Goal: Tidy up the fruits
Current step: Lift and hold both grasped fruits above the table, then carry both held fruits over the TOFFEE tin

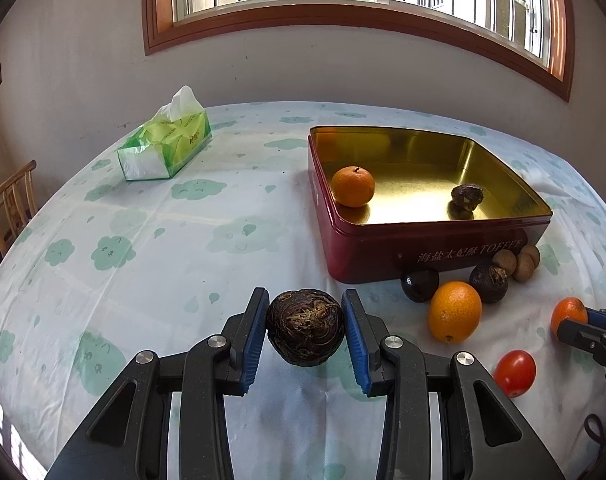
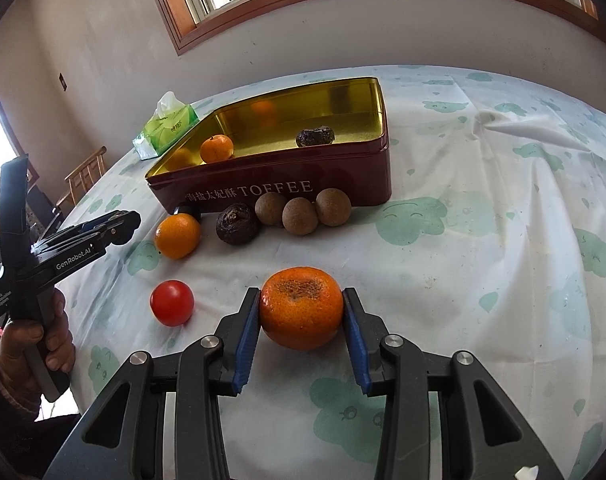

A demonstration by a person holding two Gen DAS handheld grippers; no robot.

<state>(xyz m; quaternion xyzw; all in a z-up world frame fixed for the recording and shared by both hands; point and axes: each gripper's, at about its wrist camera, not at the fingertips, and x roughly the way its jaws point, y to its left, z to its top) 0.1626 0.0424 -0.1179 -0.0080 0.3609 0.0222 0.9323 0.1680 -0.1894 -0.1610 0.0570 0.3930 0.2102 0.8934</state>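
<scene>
My left gripper (image 1: 305, 320) is shut on a dark, rough round fruit (image 1: 305, 326), its blue pads pressing both sides. A tangerine (image 2: 302, 308) sits between the pads of my right gripper (image 2: 302, 312), which is shut on it. That tangerine (image 1: 569, 312) and the right gripper (image 1: 579, 320) also show at the right edge of the left wrist view. The red toffee tin (image 1: 383, 256) (image 2: 343, 184) stands open, holding a tangerine (image 1: 353, 186) and a dark fruit (image 1: 467, 196). A person's hand (image 2: 35, 344) carries the left gripper (image 2: 129, 220) at the left.
In front of the tin lie an orange (image 2: 177, 236), a tomato (image 2: 171, 303), a dark fruit (image 2: 237, 224), a black fruit (image 2: 189, 210) and three longans (image 2: 300, 216). A green tissue box (image 1: 167, 144) stands at the back left. A wooden chair (image 1: 11, 204) is beyond the table's left edge.
</scene>
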